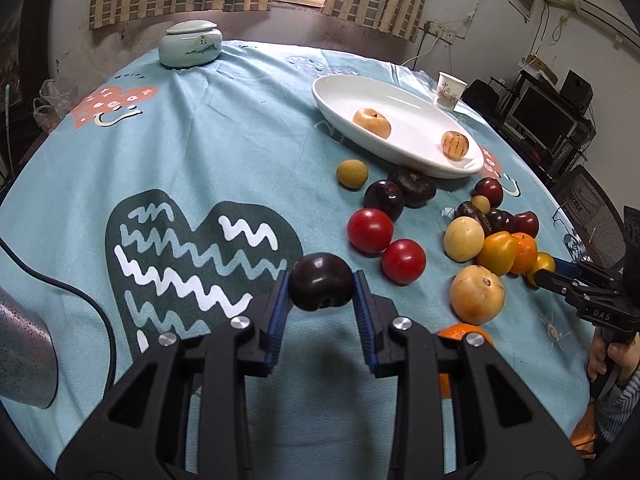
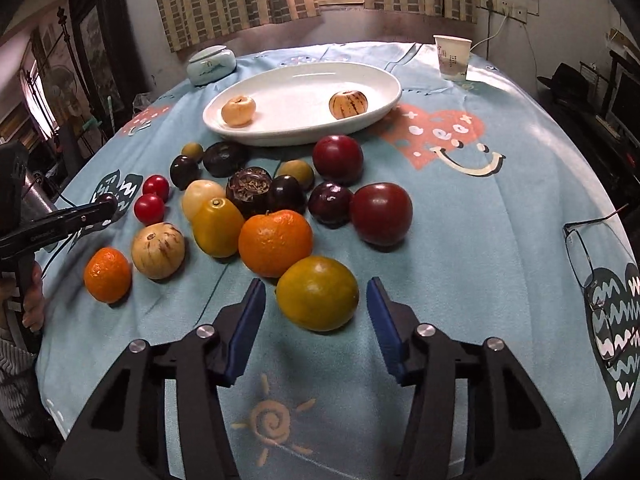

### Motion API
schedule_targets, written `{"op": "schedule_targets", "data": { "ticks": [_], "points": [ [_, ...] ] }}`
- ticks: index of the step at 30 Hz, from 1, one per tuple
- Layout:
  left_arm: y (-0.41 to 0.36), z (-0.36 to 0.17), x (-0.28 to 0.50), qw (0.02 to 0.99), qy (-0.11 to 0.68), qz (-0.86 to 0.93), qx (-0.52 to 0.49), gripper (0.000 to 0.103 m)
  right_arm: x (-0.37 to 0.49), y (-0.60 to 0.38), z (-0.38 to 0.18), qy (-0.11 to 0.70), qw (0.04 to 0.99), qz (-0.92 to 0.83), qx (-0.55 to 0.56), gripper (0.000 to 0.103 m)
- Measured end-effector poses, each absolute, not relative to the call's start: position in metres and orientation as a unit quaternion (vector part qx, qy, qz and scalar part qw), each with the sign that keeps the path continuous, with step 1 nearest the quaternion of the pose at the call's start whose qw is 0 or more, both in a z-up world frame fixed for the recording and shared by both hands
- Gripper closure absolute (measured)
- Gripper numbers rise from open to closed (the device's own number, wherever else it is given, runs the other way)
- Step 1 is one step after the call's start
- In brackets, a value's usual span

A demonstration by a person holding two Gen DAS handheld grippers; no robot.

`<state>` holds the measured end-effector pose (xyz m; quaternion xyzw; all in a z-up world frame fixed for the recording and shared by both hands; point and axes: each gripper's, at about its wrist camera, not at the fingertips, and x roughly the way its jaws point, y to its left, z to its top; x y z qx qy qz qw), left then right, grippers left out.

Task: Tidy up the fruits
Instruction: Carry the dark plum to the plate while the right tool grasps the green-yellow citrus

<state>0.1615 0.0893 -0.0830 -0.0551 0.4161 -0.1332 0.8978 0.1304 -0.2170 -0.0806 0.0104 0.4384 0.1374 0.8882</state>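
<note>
lidded jar (image 1: 190, 45) far edge | paper cup (image 2: 453, 57) far corner | glasses (image 2: 591, 256) right edge, on tablecloth (image 1: 208, 128)

**Where the fruits sit**

The white oval plate (image 2: 304, 120) sits far back on the bench (image 2: 460, 240), with two pale round fruits (image 2: 239, 110) in it. The white paper cup (image 2: 452, 58) stands behind it to the right, the round lidded jar (image 2: 212, 65) behind it to the left. Loose fruits (image 2: 276, 242) lie in front of the plate.
</note>
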Motion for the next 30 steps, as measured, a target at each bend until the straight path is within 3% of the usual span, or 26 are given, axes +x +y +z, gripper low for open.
{"op": "schedule_targets", "data": {
  "ticks": [10,17,25,30],
  "points": [
    [0.092,-0.085,0.164,0.892,0.422,-0.15,-0.071,0.071,0.138,-0.214,-0.087,0.458,0.877,0.145,0.014,0.063],
    [0.085,-0.08,0.159,0.899,0.408,-0.147,-0.055,0.071,0.125,-0.242,-0.074,0.405,0.899,0.142,0.086,0.063],
    [0.07,-0.047,0.171,0.912,0.384,-0.138,-0.043,0.071,0.124,-0.242,-0.056,0.37,0.913,0.15,0.078,0.063],
    [0.054,-0.01,0.207,0.923,0.361,-0.133,-0.024,0.071,0.151,-0.244,-0.011,0.324,0.931,0.149,0.072,0.063]
  ]
}}
